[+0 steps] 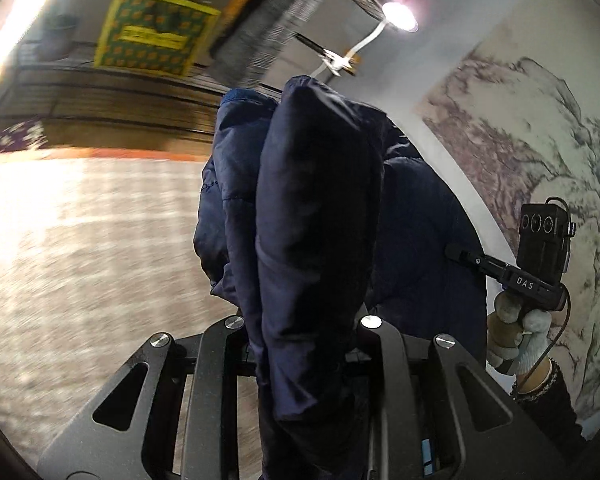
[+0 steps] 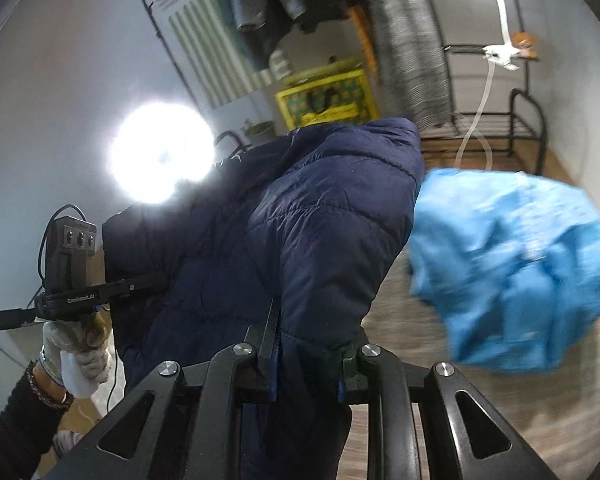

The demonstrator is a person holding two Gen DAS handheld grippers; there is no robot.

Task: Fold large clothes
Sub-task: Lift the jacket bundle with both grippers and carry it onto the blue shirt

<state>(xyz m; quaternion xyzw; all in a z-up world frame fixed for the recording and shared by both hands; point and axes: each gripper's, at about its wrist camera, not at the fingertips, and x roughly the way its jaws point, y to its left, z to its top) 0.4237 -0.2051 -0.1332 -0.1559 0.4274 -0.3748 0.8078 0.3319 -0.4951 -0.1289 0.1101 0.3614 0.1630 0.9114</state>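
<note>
A dark navy quilted puffer jacket (image 1: 316,216) hangs in the air between both grippers. My left gripper (image 1: 304,344) is shut on a thick bunched fold of it; the cloth hides the fingertips. My right gripper (image 2: 312,344) is shut on another part of the jacket (image 2: 300,220), with one black finger (image 2: 270,332) showing beside the cloth. The right gripper also shows in the left wrist view (image 1: 512,276), held in a gloved hand against the jacket's edge. The left gripper shows in the right wrist view (image 2: 100,296), likewise at the jacket's far edge.
A crumpled light blue garment (image 2: 512,264) lies to the right on a pale woven surface (image 1: 80,240). A yellow-green patterned box (image 1: 152,32) sits on a dark metal rack (image 2: 512,128) behind. Hanging clothes (image 2: 268,4) and a bright lamp (image 2: 160,152) are up high. A marble-patterned wall (image 1: 540,152) stands to the right.
</note>
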